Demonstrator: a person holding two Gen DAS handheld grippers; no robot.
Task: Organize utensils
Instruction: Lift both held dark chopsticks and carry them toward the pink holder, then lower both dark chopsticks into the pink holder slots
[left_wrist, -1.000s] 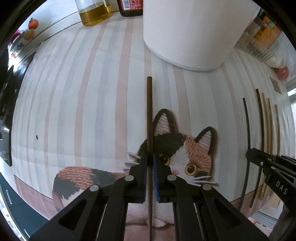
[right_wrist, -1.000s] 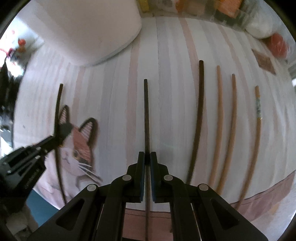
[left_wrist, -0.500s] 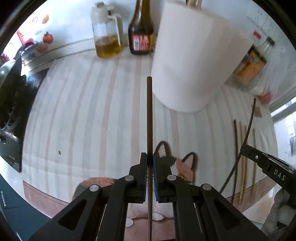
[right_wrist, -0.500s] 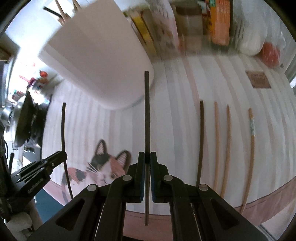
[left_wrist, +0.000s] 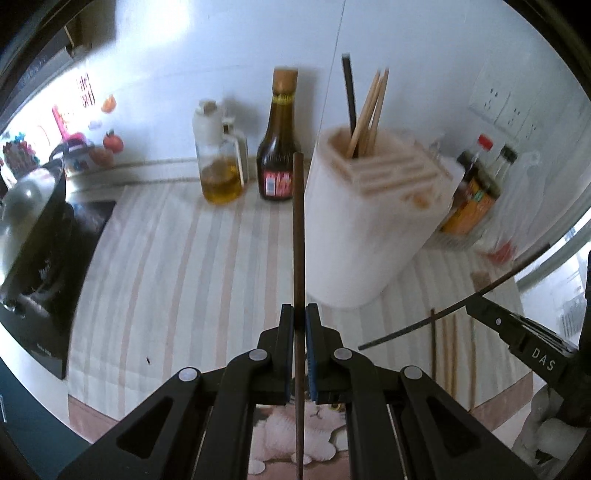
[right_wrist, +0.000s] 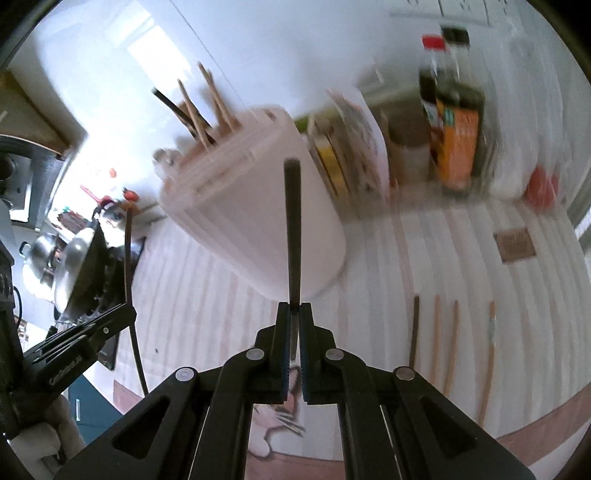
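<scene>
While clamped tight, left gripper (left_wrist: 300, 321) holds brown chopstick (left_wrist: 298, 236) upright, in front of white holder (left_wrist: 373, 225). Right gripper (right_wrist: 294, 317) pinched shut on black chopstick (right_wrist: 293, 229), also before holder. Four loose chopsticks (right_wrist: 452, 343) flat on striped mat (left_wrist: 177, 266), right of holder.

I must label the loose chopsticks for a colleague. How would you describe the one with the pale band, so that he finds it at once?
Start at the white holder on the striped mat. To its right, four chopsticks lie side by side. Take the outermost chopstick: only it has a pale band on its shaft.
</scene>
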